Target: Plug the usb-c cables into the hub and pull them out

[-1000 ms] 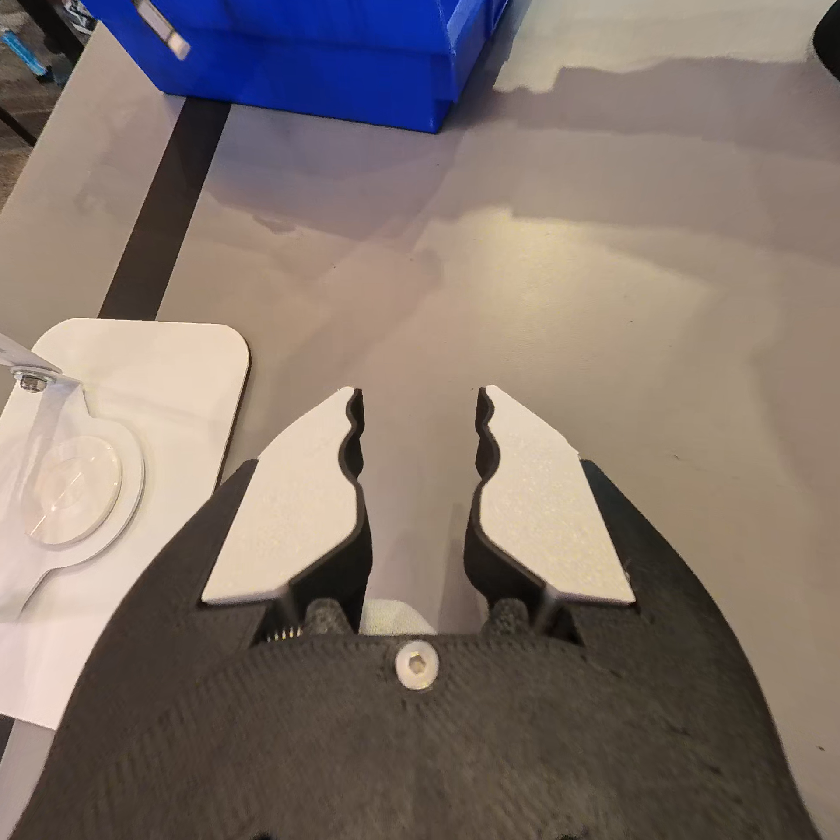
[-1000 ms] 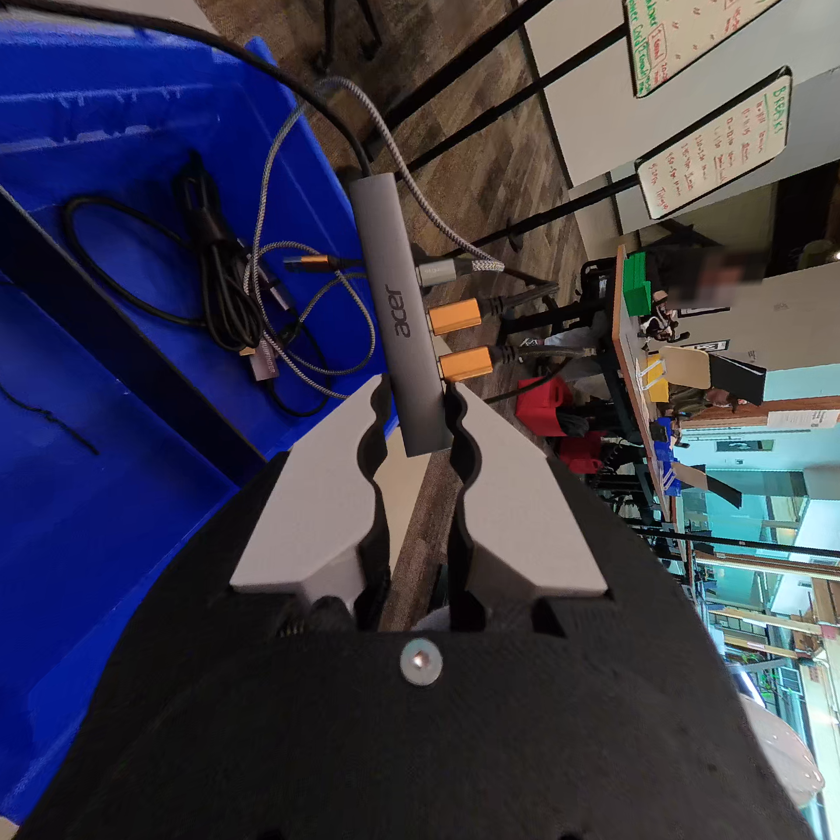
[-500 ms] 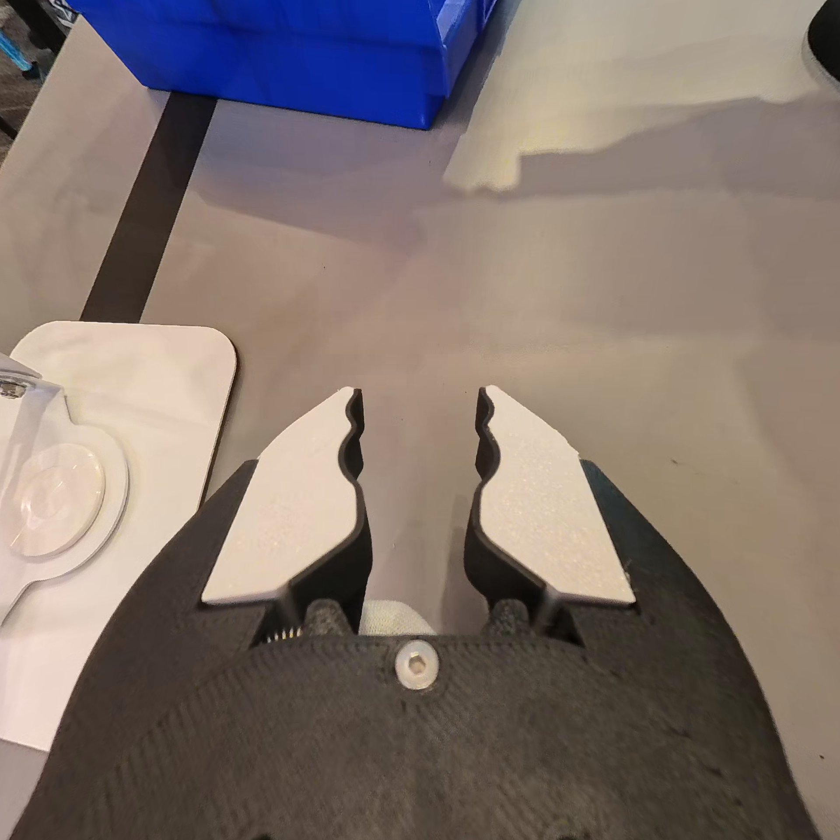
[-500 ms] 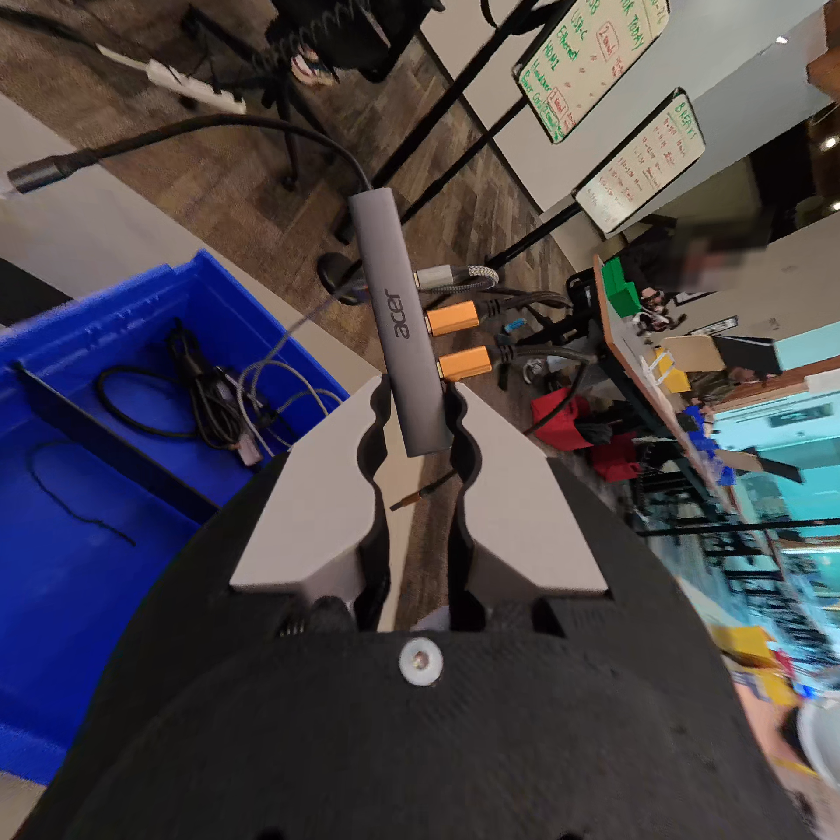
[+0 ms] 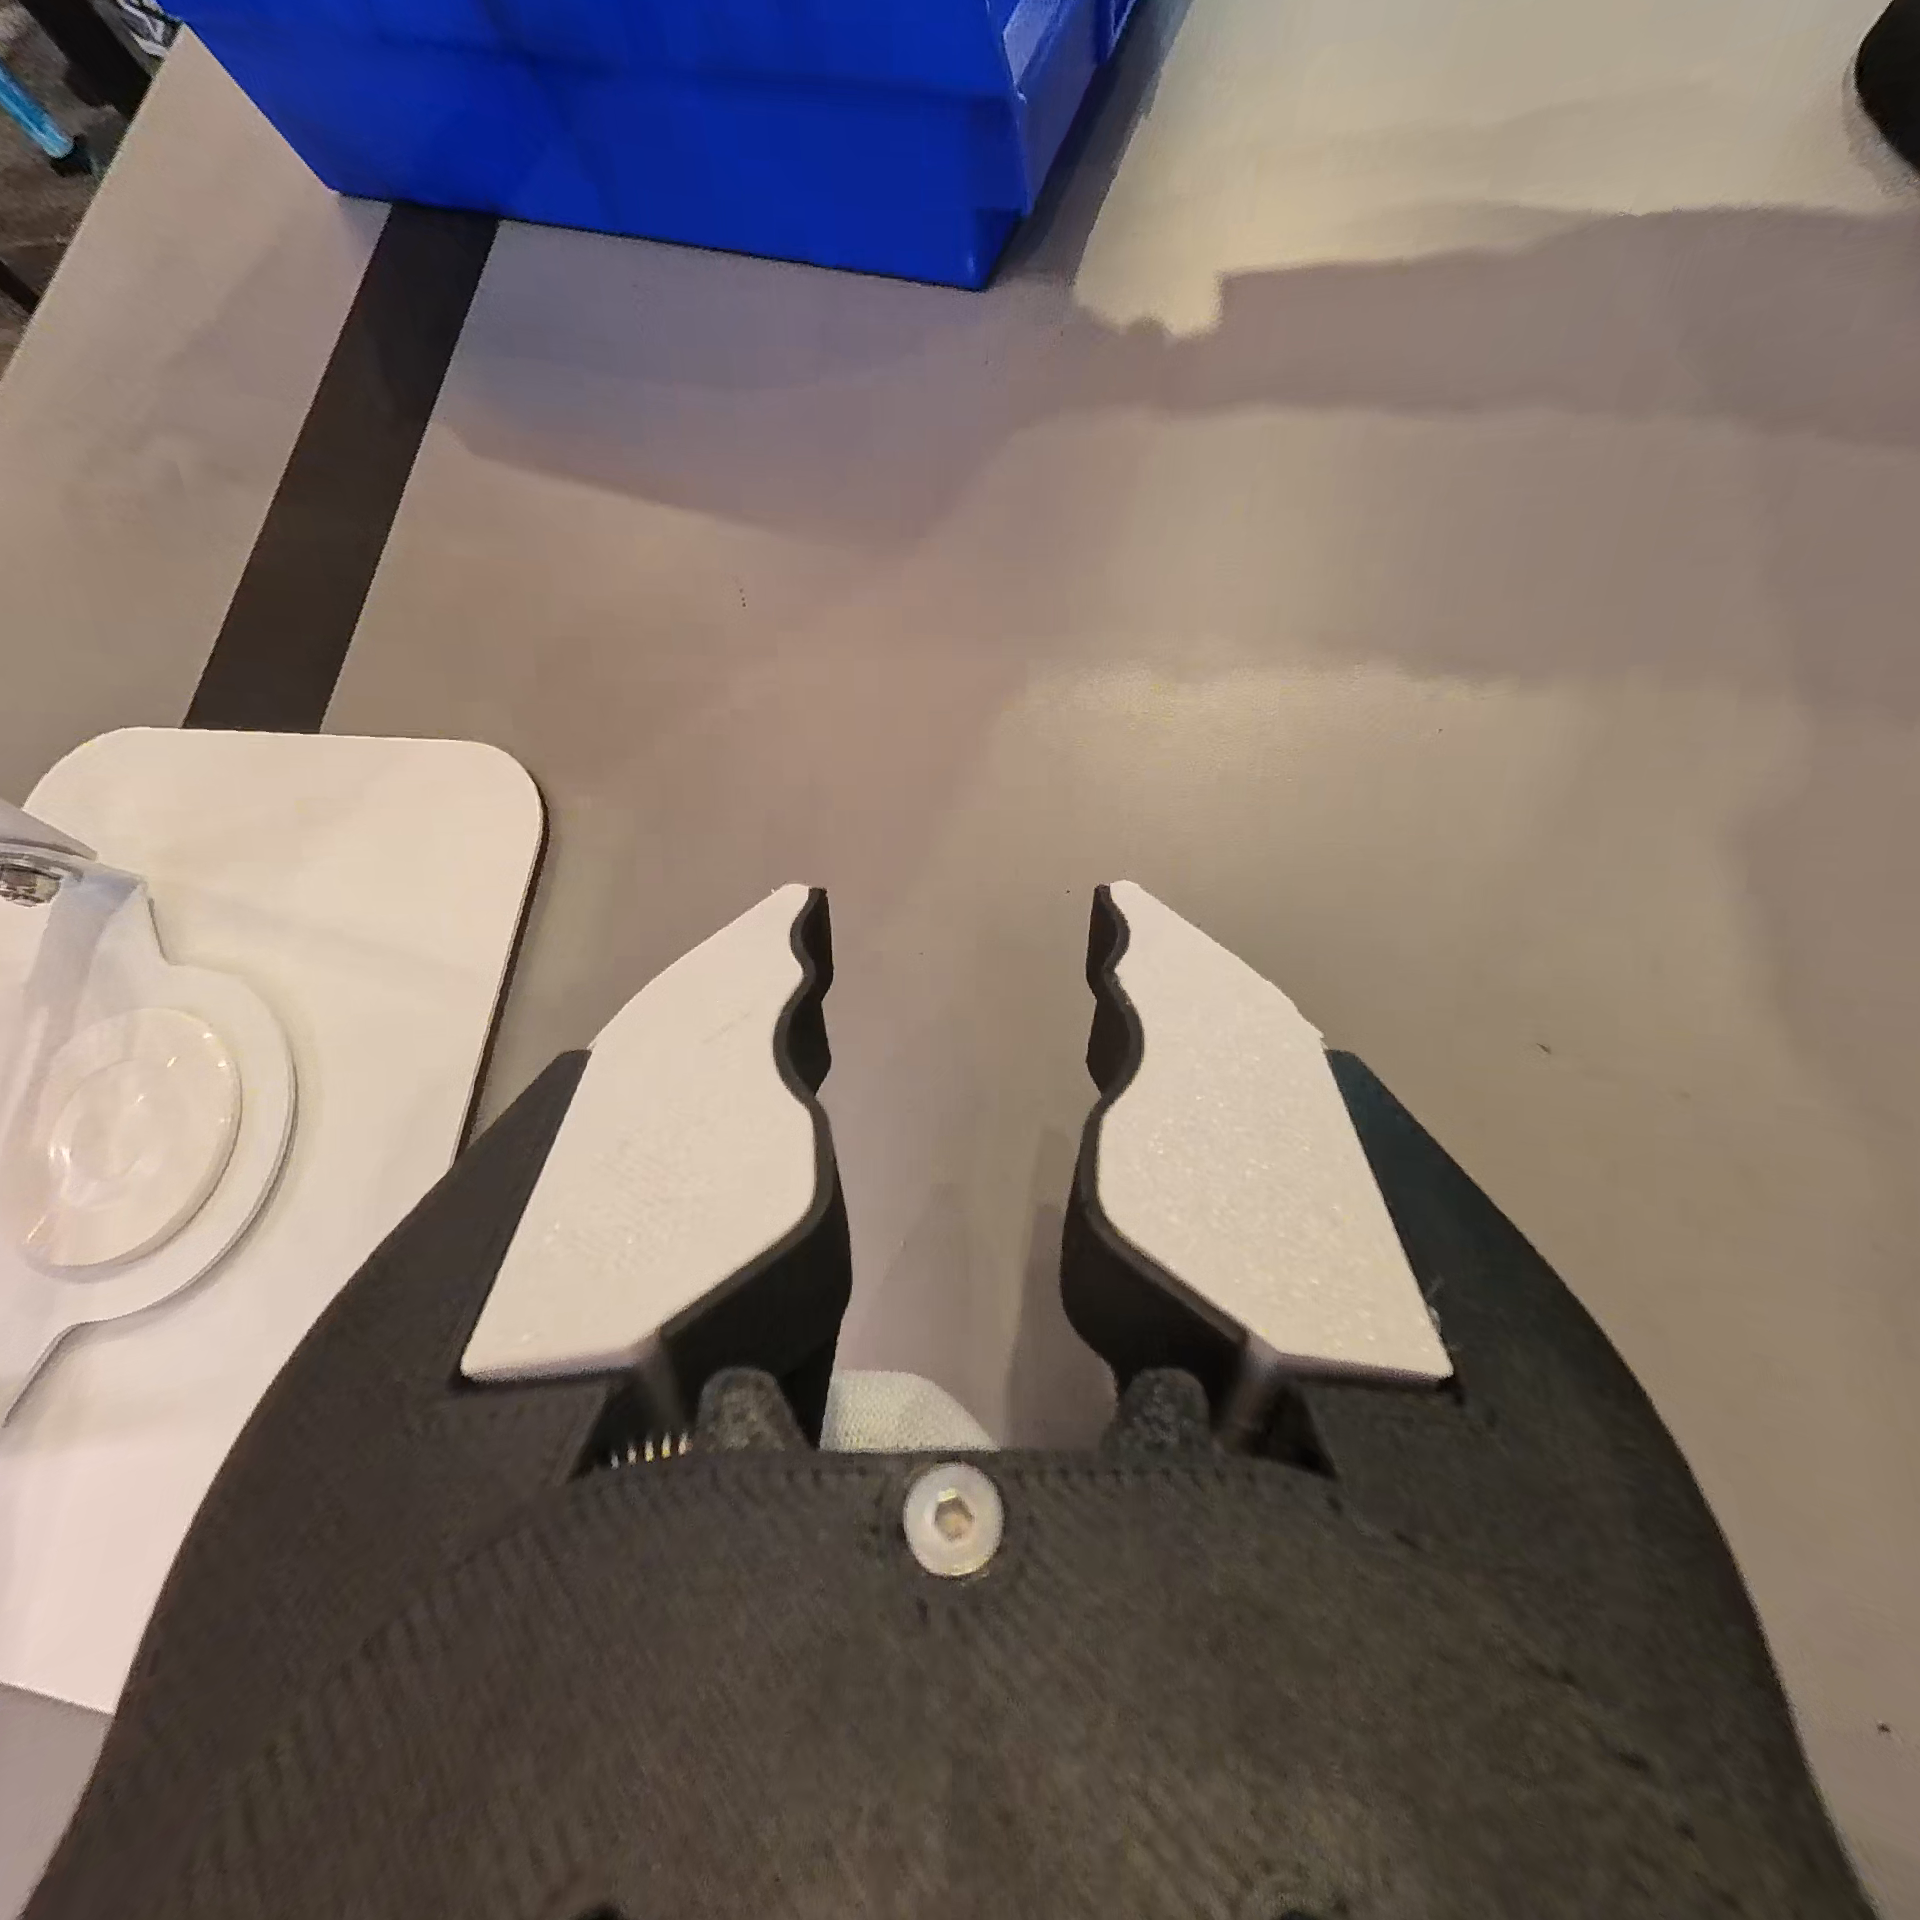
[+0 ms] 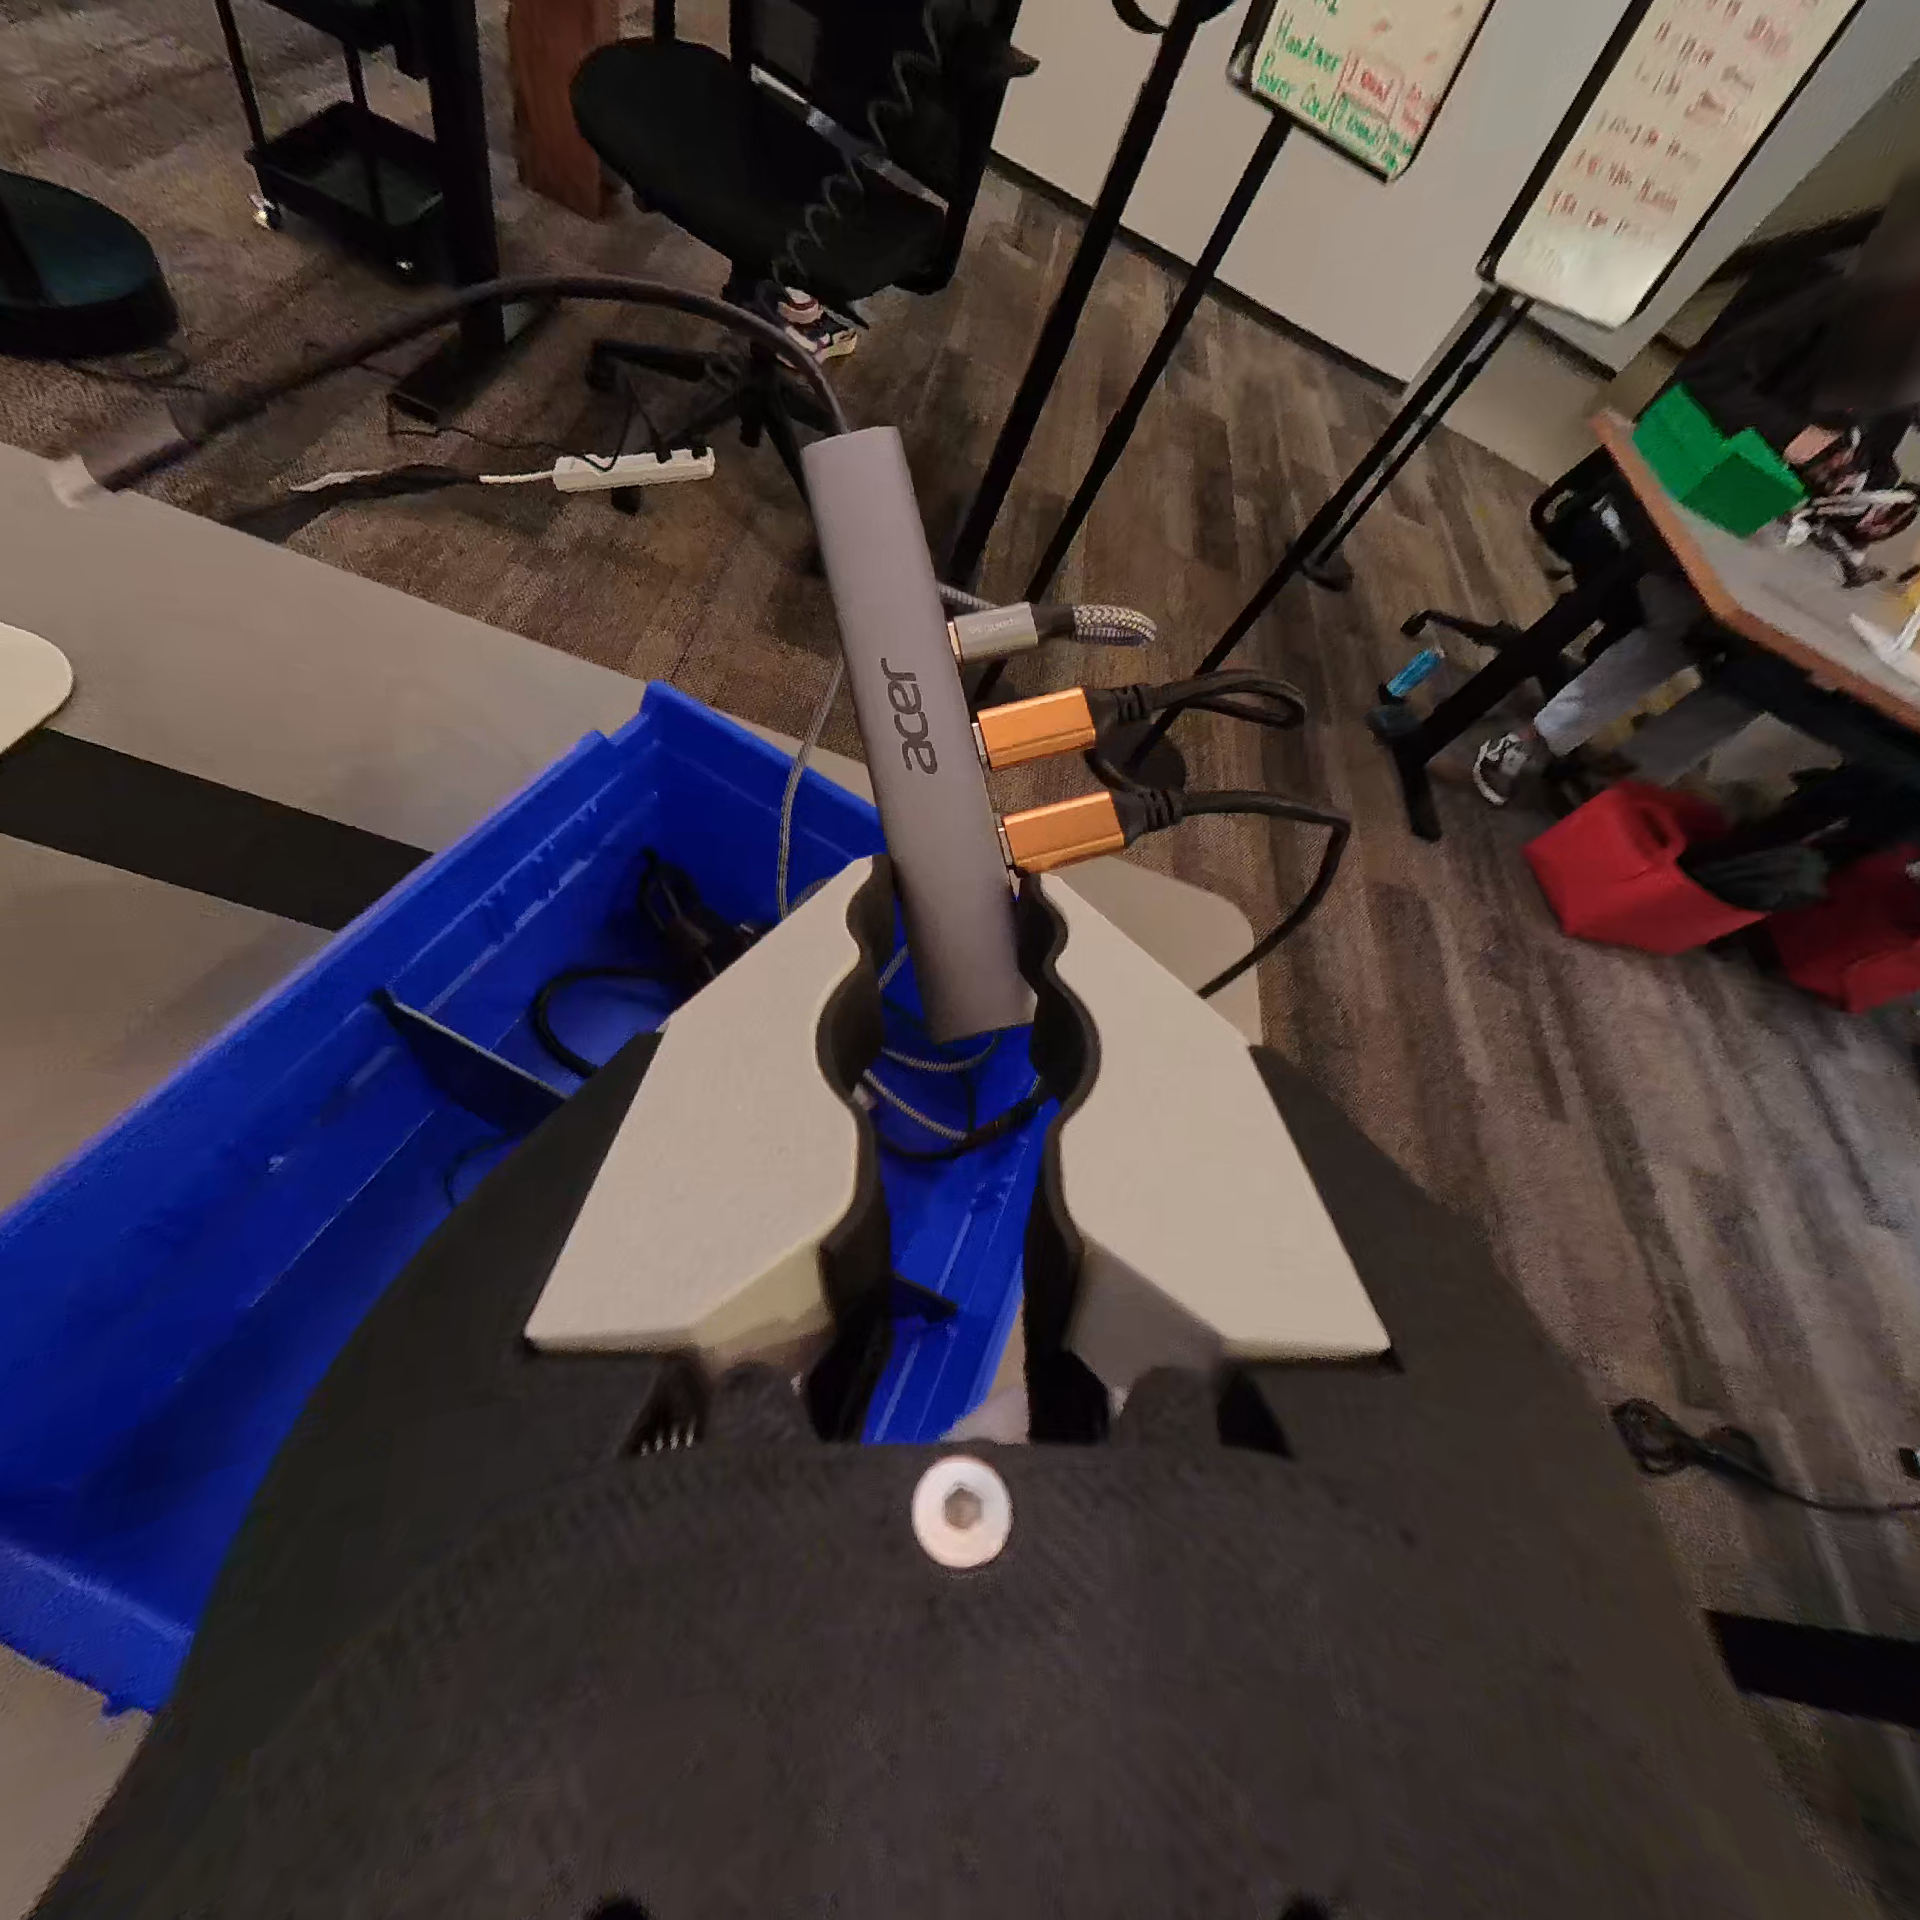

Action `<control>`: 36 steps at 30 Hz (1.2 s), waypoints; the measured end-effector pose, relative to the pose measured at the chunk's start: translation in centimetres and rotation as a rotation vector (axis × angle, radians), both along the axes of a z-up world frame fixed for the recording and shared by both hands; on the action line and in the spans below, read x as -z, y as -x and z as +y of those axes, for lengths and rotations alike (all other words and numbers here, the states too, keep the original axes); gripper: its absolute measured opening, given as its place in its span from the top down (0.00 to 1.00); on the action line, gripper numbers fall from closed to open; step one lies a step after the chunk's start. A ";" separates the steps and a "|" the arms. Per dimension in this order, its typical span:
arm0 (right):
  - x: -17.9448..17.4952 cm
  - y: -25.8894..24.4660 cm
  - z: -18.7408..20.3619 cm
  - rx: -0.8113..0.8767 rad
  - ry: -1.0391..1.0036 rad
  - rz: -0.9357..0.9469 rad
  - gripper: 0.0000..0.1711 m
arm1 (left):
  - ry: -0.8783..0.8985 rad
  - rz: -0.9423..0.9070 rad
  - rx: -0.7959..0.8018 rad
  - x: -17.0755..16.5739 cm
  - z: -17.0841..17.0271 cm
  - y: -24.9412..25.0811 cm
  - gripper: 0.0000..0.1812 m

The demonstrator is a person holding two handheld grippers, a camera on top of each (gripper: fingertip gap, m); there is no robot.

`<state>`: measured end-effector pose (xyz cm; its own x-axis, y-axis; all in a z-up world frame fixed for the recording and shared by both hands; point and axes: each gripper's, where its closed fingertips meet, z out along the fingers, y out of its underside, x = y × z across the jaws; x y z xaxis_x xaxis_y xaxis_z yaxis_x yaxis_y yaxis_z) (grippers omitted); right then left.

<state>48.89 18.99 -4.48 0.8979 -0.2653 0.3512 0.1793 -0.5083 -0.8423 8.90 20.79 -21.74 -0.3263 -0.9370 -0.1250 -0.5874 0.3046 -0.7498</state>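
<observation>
My right gripper (image 6: 951,894) is shut on the near end of a slim grey hub (image 6: 904,707) and holds it in the air above a blue bin (image 6: 312,1122). Three cables are plugged into the hub's right side: a grey braided one (image 6: 1039,627) and two with orange plugs (image 6: 1039,727) (image 6: 1062,828). A black lead (image 6: 623,301) runs from the hub's far end. More cables (image 6: 665,935) lie in the bin. My left gripper (image 5: 958,904) is open and empty, low over the grey table (image 5: 1247,644).
The blue bin (image 5: 665,114) stands at the far edge in the left wrist view. A white board with a clear plastic piece (image 5: 135,1101) lies left of my left gripper. Beyond the table are an office chair (image 6: 769,156), whiteboard stands (image 6: 1340,73) and a seated person (image 6: 1808,343). One gripper's finger ends stand about 45 cm off the other's.
My right gripper has turned and lifted with the hub, so the bin has dropped lower in view and the room floor shows. The left gripper has shifted slightly over the table, still open.
</observation>
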 end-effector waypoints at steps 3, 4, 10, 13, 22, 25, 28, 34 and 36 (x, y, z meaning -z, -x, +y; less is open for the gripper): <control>1.6 -0.9 -1.2 0.026 -0.002 0.029 0.87 | 0.001 0.002 0.000 0.1 0.0 0.0 0.74; 2.0 -1.2 -1.7 0.037 -0.005 0.032 0.87 | 0.001 0.004 0.000 0.1 0.0 0.0 0.74; 3.0 -2.9 -4.0 0.077 -0.038 0.056 0.87 | 0.000 0.016 0.006 0.6 -0.3 -0.2 0.74; 3.5 -3.3 -5.0 0.101 -0.031 0.024 0.87 | 0.000 0.024 0.008 0.9 -0.4 -0.2 0.74; 5.0 -4.3 -5.9 0.179 0.146 -0.261 0.87 | -0.002 0.032 0.010 1.2 -0.4 -0.2 0.74; 4.7 -5.1 -5.9 0.198 0.163 -0.297 0.87 | -0.002 0.032 0.009 1.2 -0.4 -0.2 0.74; 4.7 -4.6 -5.2 0.122 0.222 -0.405 0.87 | 0.000 0.030 0.007 1.1 -0.3 -0.2 0.74; 5.1 -1.6 -3.0 -0.126 0.344 -0.616 0.87 | -0.004 0.039 0.009 1.4 -0.4 -0.2 0.74; 4.9 -0.9 -2.4 -0.185 0.361 -0.659 0.87 | -0.007 0.042 0.008 1.5 -0.4 -0.2 0.74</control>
<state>49.78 16.62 -9.40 0.4923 0.1012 0.8645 0.6944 -0.6446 -0.3199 9.14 20.42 -23.26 -0.3391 -0.9334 -0.1173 -0.6160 0.3146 -0.7222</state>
